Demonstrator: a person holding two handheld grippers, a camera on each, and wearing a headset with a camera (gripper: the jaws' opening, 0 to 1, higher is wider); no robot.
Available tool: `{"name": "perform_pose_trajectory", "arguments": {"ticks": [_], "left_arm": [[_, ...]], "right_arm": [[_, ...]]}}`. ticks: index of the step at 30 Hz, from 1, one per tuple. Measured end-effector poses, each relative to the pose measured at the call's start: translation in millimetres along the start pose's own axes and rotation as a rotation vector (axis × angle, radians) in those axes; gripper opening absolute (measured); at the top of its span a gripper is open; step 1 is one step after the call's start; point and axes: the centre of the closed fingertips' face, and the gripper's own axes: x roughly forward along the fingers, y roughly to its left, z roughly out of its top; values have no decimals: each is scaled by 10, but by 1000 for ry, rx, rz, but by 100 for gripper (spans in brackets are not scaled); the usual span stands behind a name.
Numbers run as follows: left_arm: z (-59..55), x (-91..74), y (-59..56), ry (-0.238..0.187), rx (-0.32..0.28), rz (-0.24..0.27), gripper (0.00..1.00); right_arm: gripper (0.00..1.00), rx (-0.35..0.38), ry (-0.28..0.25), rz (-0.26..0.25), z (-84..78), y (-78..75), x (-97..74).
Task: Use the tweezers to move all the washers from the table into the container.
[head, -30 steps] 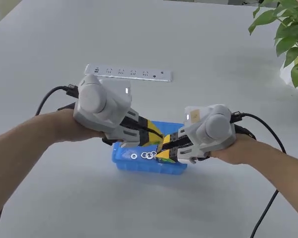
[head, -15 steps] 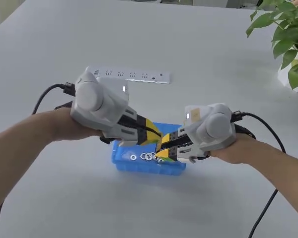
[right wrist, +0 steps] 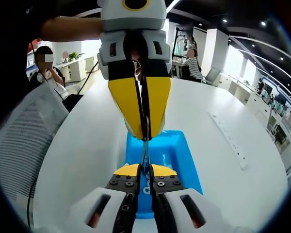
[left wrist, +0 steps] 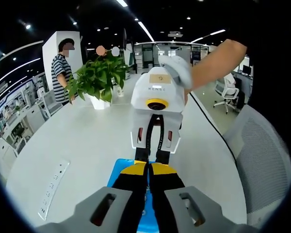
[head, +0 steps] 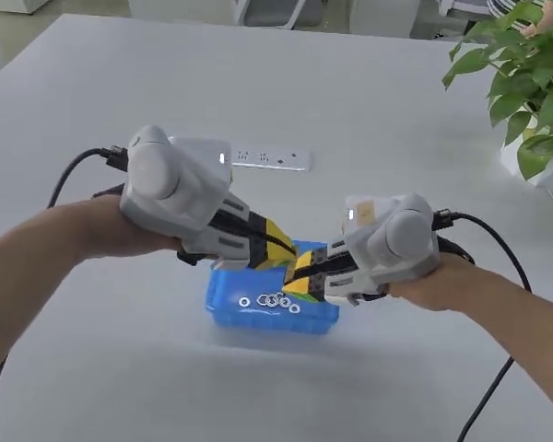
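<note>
Setting: open office; pale grey table (head: 369,110), power strip (head: 269,158) at the far side, plant (head: 525,83) at the right edge.

Container (head: 258,320): blue open tray near the table's centre, directly under both claws.

Washers (head: 269,301): small cluster in a row on the container floor; none seen on the bare table around it.

Tweezers (right wrist: 144,141): thin metal, running between the two claws, seen edge-on in the right gripper view; tips hidden.

Left claw (head: 275,247): yellow tips pressed together, pinching the tweezers at one end.

Right claw (head: 300,278): tips drawn to a hairline, apparently pinching the tweezers' other end; faces the left claw, just beside it.

Step in hand, judged: either a drop into the container or a re-grip of the tweezers; cannot tell which.

Handling advice: hold the tweezers low and inside the container walls so a freed washer does not bounce out. Ease only one claw at a time, lest the tweezers fall. Check the table hidden under the hands for strays.
</note>
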Motion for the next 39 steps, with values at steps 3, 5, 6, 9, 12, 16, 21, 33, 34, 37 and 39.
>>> {"name": "perform_pose_trajectory", "arguments": {"ticks": [3,5,6,9,12,16,21,33,34,37,39], "left_arm": [[48,-47,-67,-3,9,-7,5],[69,-76,-117,-1,14,-13,5],[77,-90,-141,0,16,-16,5],[105,-131,-226,4,20,-25,5],[113,-170,-315,15,27,-33,5],[99,-218,-430,31,37,-46,5],[69,-256,-555,40,34,-61,5],[74,-279,-647,53,37,-63,8],[88,-278,-650,49,36,-63,9],[116,-273,-667,42,36,-69,9],[101,-271,-681,52,41,-76,6]], "right_arm": [[8,23,-11,-4,49,66,-48],[8,20,-11,-9,70,113,-73],[7,23,-9,-12,79,133,-83],[7,35,-8,-9,123,228,-109],[7,28,-1,-10,143,305,-111],[7,31,9,0,168,437,-105],[6,12,33,13,170,563,-84],[5,-4,86,26,181,688,-77],[5,-7,87,26,183,695,-77],[5,-9,82,20,205,699,-81],[5,-4,77,19,215,702,-85]]}}
